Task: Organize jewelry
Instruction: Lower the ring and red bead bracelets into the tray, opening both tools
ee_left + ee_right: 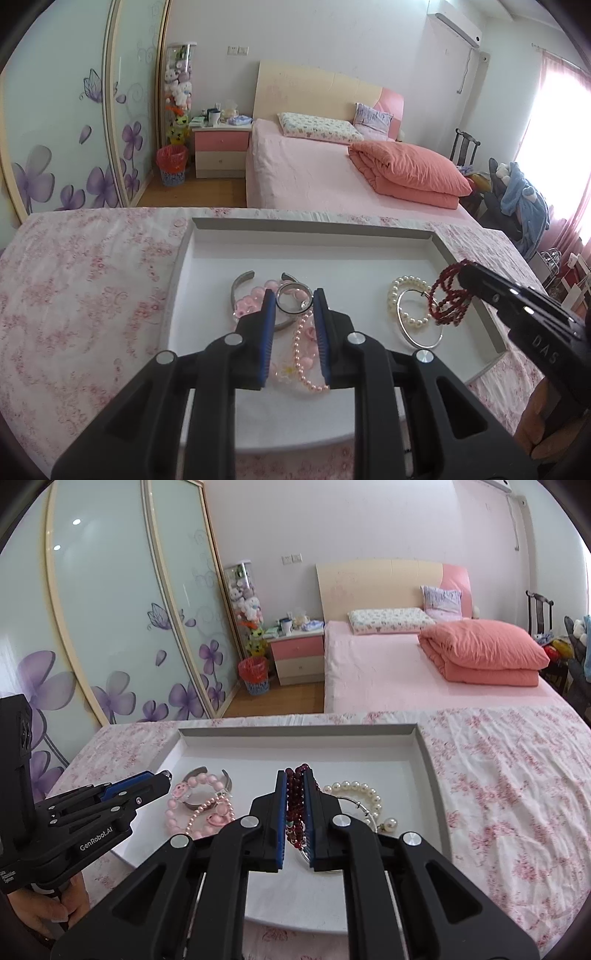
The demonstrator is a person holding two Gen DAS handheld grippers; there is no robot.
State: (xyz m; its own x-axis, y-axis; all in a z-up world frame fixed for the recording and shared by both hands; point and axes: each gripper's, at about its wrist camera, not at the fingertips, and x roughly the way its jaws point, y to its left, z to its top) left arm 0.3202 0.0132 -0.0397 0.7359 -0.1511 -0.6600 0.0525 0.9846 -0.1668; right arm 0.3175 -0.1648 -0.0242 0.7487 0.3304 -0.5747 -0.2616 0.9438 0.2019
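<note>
Nearest, left gripper (294, 301) with blue-padded fingers (269, 306) clamped on a silver ring-shaped bangle (293, 298), above the pink bead bracelets (306, 354) lying in the left part of the white tray (207, 236); at right, right gripper (295, 775) with fingers pinched tight on a coiled dark red bead bracelet (294, 794), held above the tray's right side. Beneath that, white pearl bracelet (406, 291) overlapping a thin silver hoop (419, 343) on the tray floor, tray resting on floral-clothed worktop (92, 280). Farther off, pink bed (314, 173) with folded coral quilt (410, 170).
</note>
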